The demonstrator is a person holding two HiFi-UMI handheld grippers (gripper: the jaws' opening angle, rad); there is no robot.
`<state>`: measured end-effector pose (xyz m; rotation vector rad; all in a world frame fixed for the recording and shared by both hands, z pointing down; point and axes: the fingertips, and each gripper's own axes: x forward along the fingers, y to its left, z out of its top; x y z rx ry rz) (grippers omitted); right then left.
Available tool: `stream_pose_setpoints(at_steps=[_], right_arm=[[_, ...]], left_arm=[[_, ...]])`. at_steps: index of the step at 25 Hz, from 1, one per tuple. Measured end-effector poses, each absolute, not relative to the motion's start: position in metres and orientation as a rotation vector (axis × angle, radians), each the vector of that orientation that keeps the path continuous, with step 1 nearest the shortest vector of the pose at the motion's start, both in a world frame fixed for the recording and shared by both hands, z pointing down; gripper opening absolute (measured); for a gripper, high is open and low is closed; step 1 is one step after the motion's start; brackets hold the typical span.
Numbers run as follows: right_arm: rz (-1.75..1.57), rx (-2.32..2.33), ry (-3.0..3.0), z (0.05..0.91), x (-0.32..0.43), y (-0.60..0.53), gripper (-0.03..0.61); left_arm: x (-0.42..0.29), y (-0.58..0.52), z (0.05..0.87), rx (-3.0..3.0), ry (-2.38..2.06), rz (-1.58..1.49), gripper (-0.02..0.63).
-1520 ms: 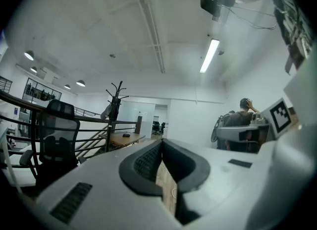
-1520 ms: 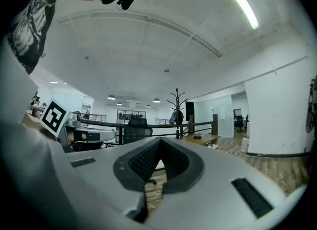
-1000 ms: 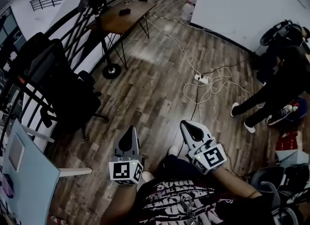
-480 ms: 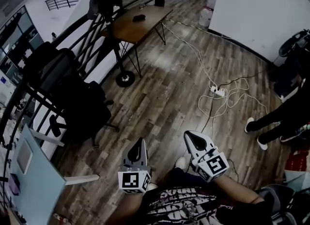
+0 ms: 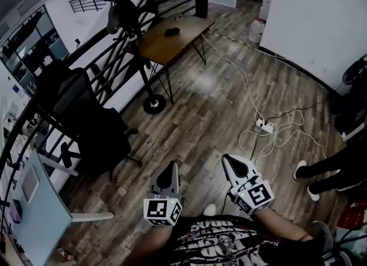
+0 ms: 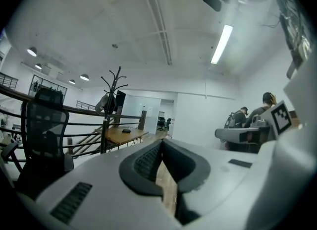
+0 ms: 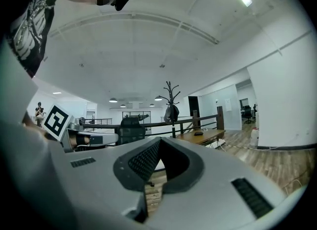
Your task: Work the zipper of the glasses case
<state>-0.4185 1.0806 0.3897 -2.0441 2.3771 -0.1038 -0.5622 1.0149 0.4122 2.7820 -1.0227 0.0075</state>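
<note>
A small dark object (image 5: 172, 31), perhaps the glasses case, lies on a wooden table (image 5: 183, 38) far ahead, too small to tell for sure. It also shows in the left gripper view as the dark object (image 6: 127, 131) on the table (image 6: 121, 136), and in the right gripper view as the object (image 7: 198, 133). My left gripper (image 5: 170, 169) and right gripper (image 5: 229, 160) are held side by side over the wooden floor, well short of the table. Both point level and are shut with nothing between the jaws, as on the left gripper (image 6: 162, 147) and the right gripper (image 7: 159, 145).
A black office chair (image 5: 92, 127) stands at the left by a dark railing (image 5: 63, 75). A coat stand (image 5: 153, 103) is near the table. A power strip with loose white cables (image 5: 266, 127) lies on the floor at the right. A person's legs (image 5: 332, 173) show at the right edge.
Both grippers have travelled forward over the floor. The table, chair and cables have slid lower and nearer in the head view, and the standing person has shifted towards the right edge.
</note>
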Motion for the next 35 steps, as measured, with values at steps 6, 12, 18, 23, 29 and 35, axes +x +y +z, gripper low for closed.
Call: stream_pose_setpoints(at_steps=[6, 12, 18, 23, 29, 35], right_arm=[[-0.176, -2.031, 2.293, 0.400, -0.379, 1.054, -0.008], [-0.221, -2.027, 2.308, 0.422, -0.367, 1.016, -0.009], [-0.231, -2.122, 2.297, 0.427, -0.348, 0.949, -0.009], [-0.207, -2.200, 2.266, 0.414, -0.342, 0.887, -0.008], [-0.176, -2.230, 2.282, 0.405, -0.358, 0.816, -0.009], [-0.165, -2.315, 2.249, 0.428, -0.353, 0.794, -0.008]], left_arm=[[-0.539, 0.996, 0.413, 2.816, -1.063, 0.100, 0.008], [-0.511, 0.954, 0.432, 2.814, -1.014, 0.139, 0.008], [-0.486, 0.869, 0.437, 2.807, -0.935, 0.077, 0.008], [-0.459, 0.798, 0.419, 2.851, -0.805, 0.039, 0.008], [-0.452, 0.724, 0.416, 2.856, -0.706, 0.015, 0.008], [-0.444, 0.669, 0.439, 2.806, -0.698, -0.050, 0.008]])
